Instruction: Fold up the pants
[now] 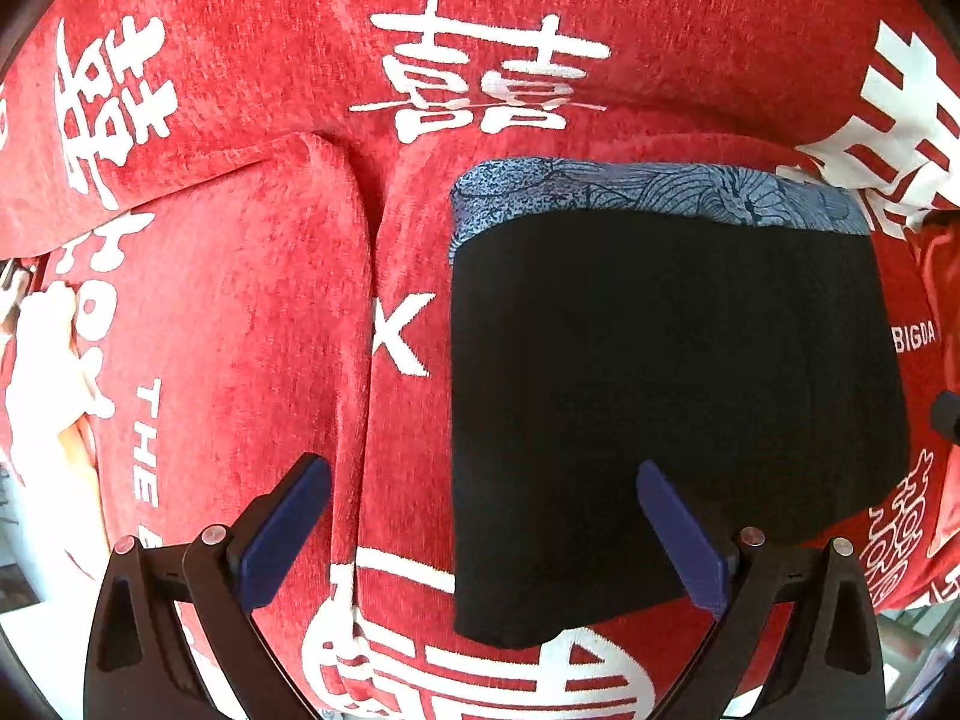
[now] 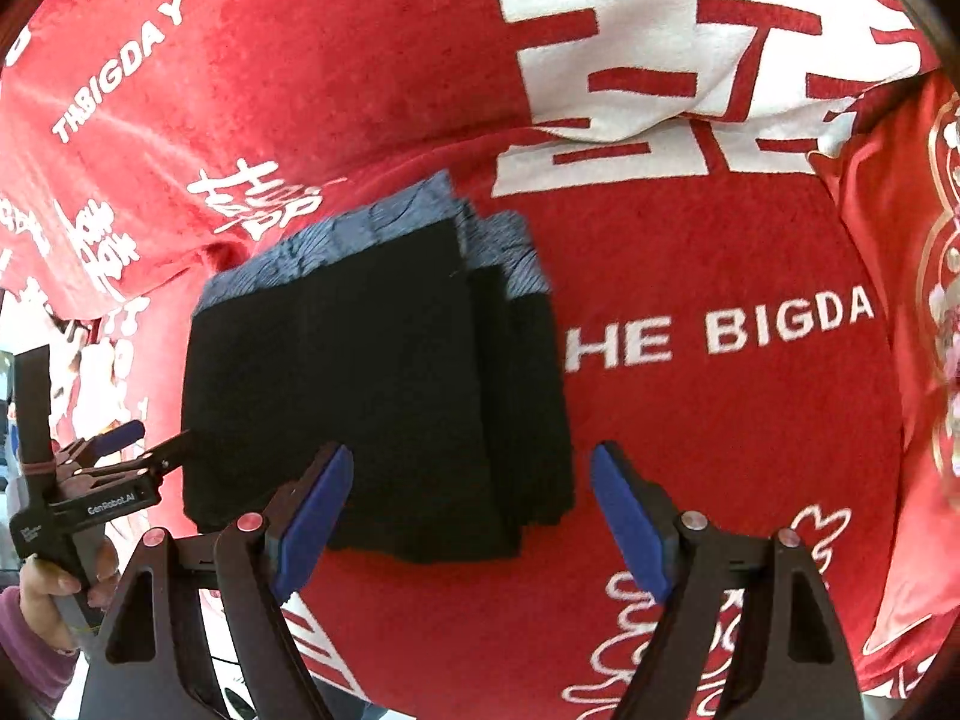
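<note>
Overhead, both grippers' fingers (image 1: 300,480) spread downward

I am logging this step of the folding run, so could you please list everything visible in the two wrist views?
Folded pants: one, black with a blue-grey patterned band along the far edge, lying on the cover.
Sofa cover: one, red with white characters and lettering, under everything.
Cushion: one, red with gold trim, at the right edge.
Left gripper: one, black with blue pads, open, above the pants' left edge.
Right gripper: one, black with blue pads, open, empty.
Hand: one, purple sleeve, holding the left gripper.
</note>
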{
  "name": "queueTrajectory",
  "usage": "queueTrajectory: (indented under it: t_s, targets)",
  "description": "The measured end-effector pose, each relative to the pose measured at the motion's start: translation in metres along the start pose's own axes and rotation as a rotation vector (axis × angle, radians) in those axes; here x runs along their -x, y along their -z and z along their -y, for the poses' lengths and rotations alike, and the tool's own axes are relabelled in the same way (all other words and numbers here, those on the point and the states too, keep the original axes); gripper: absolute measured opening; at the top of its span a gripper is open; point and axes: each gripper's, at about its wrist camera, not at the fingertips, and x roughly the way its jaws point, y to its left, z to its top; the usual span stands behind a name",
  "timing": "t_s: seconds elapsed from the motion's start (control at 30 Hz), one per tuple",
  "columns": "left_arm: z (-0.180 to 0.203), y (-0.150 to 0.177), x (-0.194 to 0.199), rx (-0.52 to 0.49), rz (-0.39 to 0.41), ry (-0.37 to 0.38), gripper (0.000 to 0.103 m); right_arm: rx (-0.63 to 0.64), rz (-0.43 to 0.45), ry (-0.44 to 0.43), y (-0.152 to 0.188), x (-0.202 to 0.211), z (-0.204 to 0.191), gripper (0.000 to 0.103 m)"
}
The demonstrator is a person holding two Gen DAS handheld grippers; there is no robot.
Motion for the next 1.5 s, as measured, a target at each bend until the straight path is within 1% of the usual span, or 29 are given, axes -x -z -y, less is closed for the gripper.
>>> queueTrajectory:
  t_s: [0.1,0.37,0.47,0.9,1.1,1.23,1.33,1.37,1.4,1.43,1.5]
  targets:
    - [0.003,-0.003,-0.001,-0.004,0.0,0.008,0.102,-0.009,-0.006,-0.006,-0.007,-0.003,0.008,0.084]
    - [0.007,-0.012,-0.009,0.001,-0.022,-0.035,0.102,-0.083,-0.036,-0.071,-0.016,-0.018,0.031,0.084]
    - [0.007,-0.014,-0.009,0.007,-0.021,-0.041,0.102,-0.112,-0.049,-0.092,-0.017,-0.022,0.039,0.084]
    - [0.005,-0.015,-0.01,0.023,-0.027,-0.053,0.102,-0.108,-0.07,-0.119,-0.022,-0.029,0.036,0.084]
    - [0.006,-0.017,-0.012,0.015,-0.028,-0.049,0.102,-0.109,-0.071,-0.129,-0.022,-0.03,0.037,0.084]
    - [-0.002,-0.02,-0.011,0.014,-0.011,-0.012,0.102,-0.1,-0.072,-0.15,-0.023,-0.029,0.04,0.084]
    - [-0.015,-0.025,-0.014,0.033,-0.007,0.048,0.102,-0.09,-0.084,-0.202,-0.023,-0.031,0.045,0.085]
    - [-0.019,-0.026,-0.018,0.036,-0.018,0.074,0.102,-0.089,-0.091,-0.22,-0.023,-0.033,0.047,0.085]
    - [-0.024,-0.028,-0.024,0.046,-0.039,0.117,0.102,-0.088,-0.104,-0.238,-0.023,-0.037,0.049,0.085]
    - [-0.027,-0.028,-0.027,0.051,-0.048,0.142,0.102,-0.086,-0.118,-0.249,-0.024,-0.04,0.051,0.085]
    - [-0.034,-0.03,-0.032,0.055,-0.06,0.22,0.102,-0.08,-0.138,-0.258,-0.025,-0.047,0.056,0.085]
